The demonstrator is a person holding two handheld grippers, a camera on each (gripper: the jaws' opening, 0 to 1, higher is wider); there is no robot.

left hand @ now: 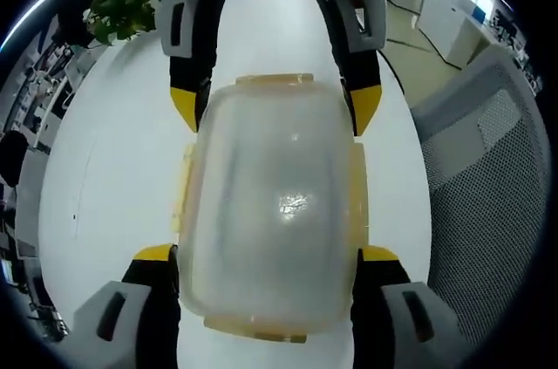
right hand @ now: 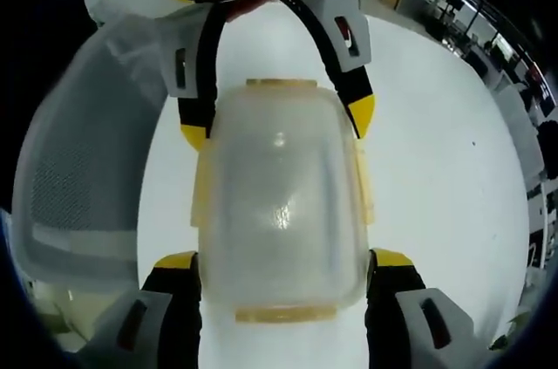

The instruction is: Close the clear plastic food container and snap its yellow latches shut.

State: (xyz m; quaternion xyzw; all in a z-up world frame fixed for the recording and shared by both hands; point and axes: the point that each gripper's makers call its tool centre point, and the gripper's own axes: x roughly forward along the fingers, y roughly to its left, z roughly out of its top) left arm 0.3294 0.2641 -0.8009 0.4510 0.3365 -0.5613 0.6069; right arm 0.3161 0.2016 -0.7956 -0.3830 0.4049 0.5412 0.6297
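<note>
Box [left hand: 270, 212]: clear frosted plastic, rounded-rectangular, lid on; sits on white table [left hand: 105, 177], long axis running gripper to gripper. Yellow latches [left hand: 185, 190] along all four edges, looking flat; snapped or not, can't tell.

L gripper [left hand: 266, 269]: jaws apart, straddling near end of box; contact can't tell.

R gripper [right hand: 283, 269]: jaws apart, straddling opposite end, facing L gripper. Both equally near.

Tips yellow, arms black/grey. Mesh chair [left hand: 497, 186] beside table; plant [left hand: 122, 3] at far edge.

Next, prob.: press end latches.
</note>
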